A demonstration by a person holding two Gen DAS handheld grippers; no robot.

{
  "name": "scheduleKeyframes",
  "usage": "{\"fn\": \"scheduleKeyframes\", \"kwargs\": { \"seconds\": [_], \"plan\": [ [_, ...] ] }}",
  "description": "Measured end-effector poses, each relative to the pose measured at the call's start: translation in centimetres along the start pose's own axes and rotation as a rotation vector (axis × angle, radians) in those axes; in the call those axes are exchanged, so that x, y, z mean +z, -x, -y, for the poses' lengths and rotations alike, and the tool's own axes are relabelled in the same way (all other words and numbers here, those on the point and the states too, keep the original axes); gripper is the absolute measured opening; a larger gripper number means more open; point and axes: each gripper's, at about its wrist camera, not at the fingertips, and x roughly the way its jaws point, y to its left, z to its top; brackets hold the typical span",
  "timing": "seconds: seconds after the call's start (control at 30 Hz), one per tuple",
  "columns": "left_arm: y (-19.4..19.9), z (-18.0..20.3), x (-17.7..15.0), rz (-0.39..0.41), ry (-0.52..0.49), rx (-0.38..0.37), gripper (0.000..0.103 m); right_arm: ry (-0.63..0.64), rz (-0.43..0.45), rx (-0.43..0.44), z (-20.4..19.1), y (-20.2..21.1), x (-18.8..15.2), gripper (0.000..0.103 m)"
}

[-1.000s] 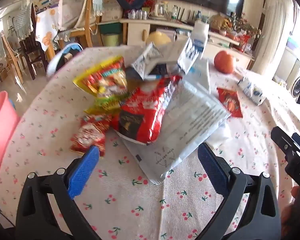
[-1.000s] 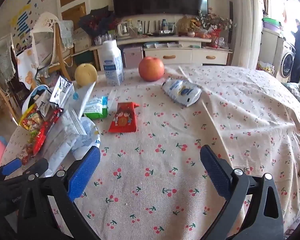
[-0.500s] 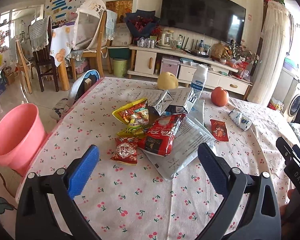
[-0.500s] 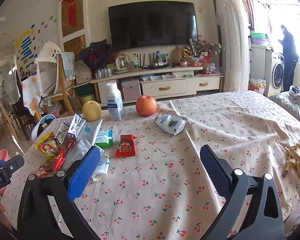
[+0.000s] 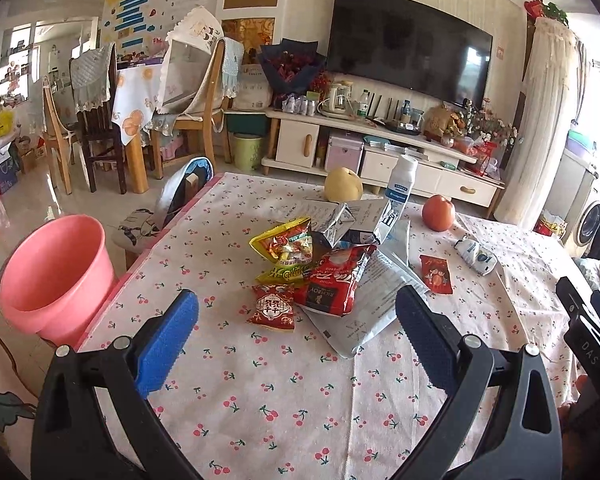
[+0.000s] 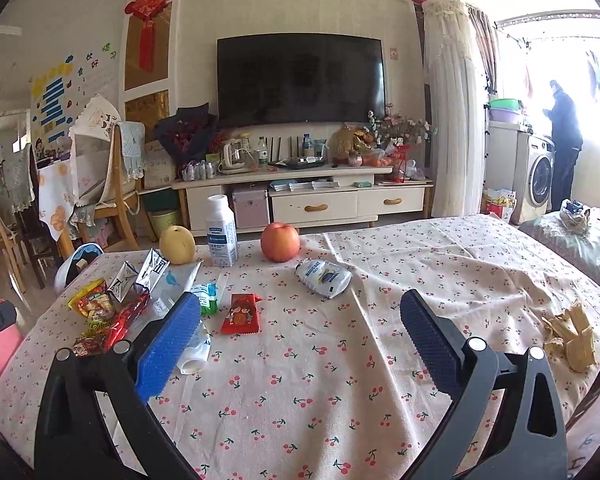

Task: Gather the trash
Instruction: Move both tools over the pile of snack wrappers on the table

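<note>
I hold both tongs above the surface (image 6: 380, 264), which wears a cherry-print cloth. My left tongs (image 5: 296, 324) gape wide with nothing between the blue pads, and my right tongs (image 6: 300, 330) are spread just as wide and empty too.

The trash sits in a heap ahead of the left tongs, toward the left end of the surface. A red bag (image 5: 336, 280) lies on top of a grey mailer (image 5: 368, 304). A yellow bag (image 5: 286, 246) touches the red bag's far-left side, and a small red packet (image 5: 274, 308) lies just beside the red bag's near-left edge. Behind them are crumpled silver cartons (image 5: 356, 222).

To the right of the heap a red envelope (image 6: 242, 314) lies flat by itself, with a green packet (image 6: 208, 298) near its left. A white pouch (image 6: 324, 276) lies on its side beyond the envelope. A white bottle (image 6: 221, 232) stands upright at the far edge, between a pear (image 6: 177, 240) and an apple (image 6: 280, 242). Yellow peel scraps (image 6: 570, 336) lie well apart at the right end.

A pink bin (image 5: 54, 276) stands on the floor just beside the left edge of the surface, open mouth up.
</note>
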Motion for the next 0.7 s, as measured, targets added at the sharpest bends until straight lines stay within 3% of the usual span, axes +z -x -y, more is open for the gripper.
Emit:
{"fn": "scheduleKeyframes", "kwargs": {
  "seconds": [0.53, 0.7],
  "plan": [
    [1.1, 0.7, -0.9, 0.046, -0.029, 0.014, 0.099, 0.008, 0.015, -0.003, 0.9, 0.2, -0.2, 0.099],
    [0.5, 1.0, -1.3, 0.053, -0.058, 0.006, 0.099, 0.001, -0.022, 0.048, 1.5, -0.6, -0.4, 0.099]
  ]
}}
